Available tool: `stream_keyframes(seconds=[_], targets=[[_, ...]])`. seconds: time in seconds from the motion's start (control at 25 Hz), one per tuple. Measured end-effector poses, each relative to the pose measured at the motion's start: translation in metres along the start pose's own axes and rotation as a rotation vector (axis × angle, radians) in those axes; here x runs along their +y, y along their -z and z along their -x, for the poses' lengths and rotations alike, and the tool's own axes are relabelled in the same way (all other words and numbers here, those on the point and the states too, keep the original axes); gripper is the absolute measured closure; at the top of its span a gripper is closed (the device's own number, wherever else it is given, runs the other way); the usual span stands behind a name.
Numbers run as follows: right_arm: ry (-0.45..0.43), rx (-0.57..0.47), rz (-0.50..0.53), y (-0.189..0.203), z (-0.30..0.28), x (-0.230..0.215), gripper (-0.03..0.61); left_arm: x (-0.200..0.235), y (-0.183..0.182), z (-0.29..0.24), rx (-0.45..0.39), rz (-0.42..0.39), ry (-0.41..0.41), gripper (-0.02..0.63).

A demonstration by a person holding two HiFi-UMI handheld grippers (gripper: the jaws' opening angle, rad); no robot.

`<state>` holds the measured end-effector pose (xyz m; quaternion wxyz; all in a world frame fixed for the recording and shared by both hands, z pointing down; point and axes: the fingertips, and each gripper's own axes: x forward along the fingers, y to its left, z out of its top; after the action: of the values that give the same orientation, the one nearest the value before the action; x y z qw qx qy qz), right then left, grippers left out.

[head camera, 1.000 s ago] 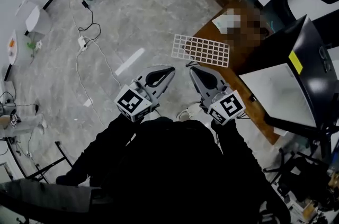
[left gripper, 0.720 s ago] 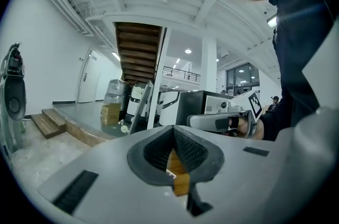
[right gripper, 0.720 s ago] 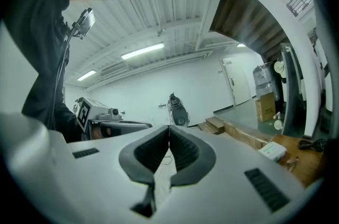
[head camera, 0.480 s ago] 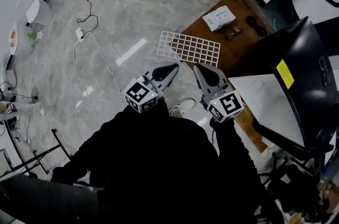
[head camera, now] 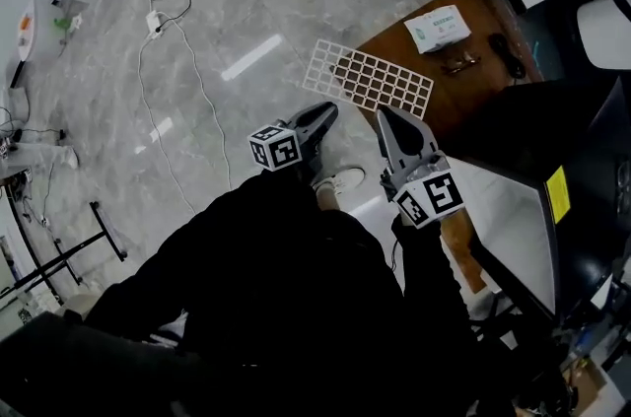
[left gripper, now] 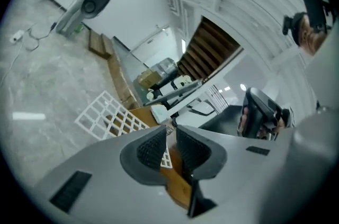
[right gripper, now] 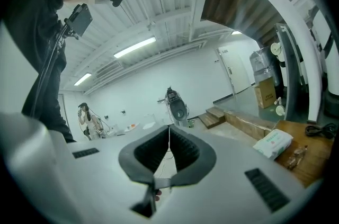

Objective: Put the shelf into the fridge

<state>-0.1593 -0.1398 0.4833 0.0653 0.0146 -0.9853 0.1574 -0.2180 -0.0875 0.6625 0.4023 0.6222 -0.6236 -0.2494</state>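
A white wire grid shelf lies flat on the corner of a brown wooden table, its left part hanging over the floor. It also shows in the left gripper view as the shelf, ahead and left of the jaws. My left gripper hovers just short of the shelf's near edge; its jaws are opening by a narrow gap with nothing between them. To its right, my right gripper is shut and empty, also short of the shelf. The black fridge stands at the right, its white inside showing.
A tissue pack, glasses and a black object lie on the table beyond the shelf. Cables and a power strip lie on the grey marble floor at the left. A person's white shoe is below the grippers.
Both grippers have come closer to the shelf's near edge. The left gripper has turned and its jaws have parted slightly. The right jaws stayed shut.
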Motion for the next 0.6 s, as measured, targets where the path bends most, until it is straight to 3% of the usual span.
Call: stream_keyframes(seconds=[0.16,0.32,0.44,0.6], targets=[[0.011,0.031,-0.020,0.016,-0.015,-0.012,0.571,0.068,0.011,0.003,-0.145,0.259,-0.076,0.528],[0.026,0.060,-0.039,0.030,-0.026,-0.020,0.571,0.123,0.021,0.007,-0.257,0.441,-0.152,0.468],[0.044,0.088,-0.059,0.041,-0.032,-0.026,0.571,0.148,0.030,0.002,-0.285,0.526,-0.158,0.418],[0.070,0.123,-0.083,0.054,-0.036,-0.036,0.571,0.170,0.032,-0.011,-0.313,0.576,-0.164,0.392]])
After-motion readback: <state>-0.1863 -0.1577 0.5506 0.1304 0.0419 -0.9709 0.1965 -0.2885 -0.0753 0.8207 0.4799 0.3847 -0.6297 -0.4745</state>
